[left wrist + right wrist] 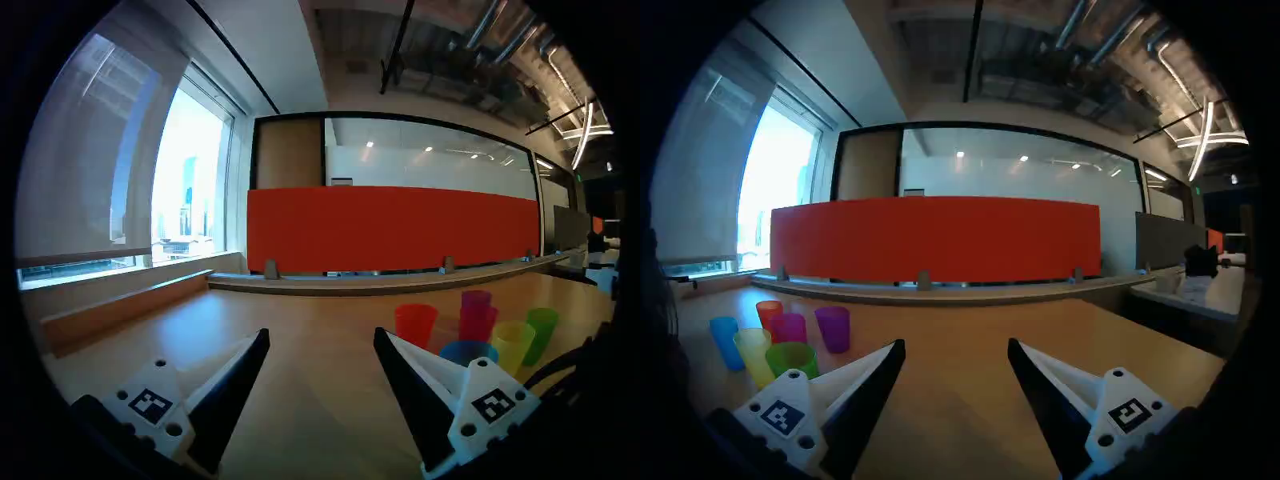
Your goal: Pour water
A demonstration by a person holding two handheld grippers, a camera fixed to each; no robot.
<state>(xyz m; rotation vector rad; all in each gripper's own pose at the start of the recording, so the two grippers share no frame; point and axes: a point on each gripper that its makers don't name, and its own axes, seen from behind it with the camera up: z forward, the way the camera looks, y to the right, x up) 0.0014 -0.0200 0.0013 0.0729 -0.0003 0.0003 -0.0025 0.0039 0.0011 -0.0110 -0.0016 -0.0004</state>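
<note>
Left hand-held gripper (321, 332) was wide open, fingers far apart, gripping nothing, with bare counter (320, 400) between them. Coloured cups (480, 324) stood upright in a tight cluster on the counter at the lower right of the left gripper view, just past the right finger: red cup (416, 322), yellow cup (513, 344), green cup (542, 326), and blue cup (468, 352) partly behind the finger. Couldn't tell if any held water. Right hand-held gripper (956, 342) was also wide open and empty. In the right gripper view the cups sat lower left, with purple cup (833, 328) nearest centre. Red divider panel (392, 228) crossed mid-frame behind the counter.
</note>
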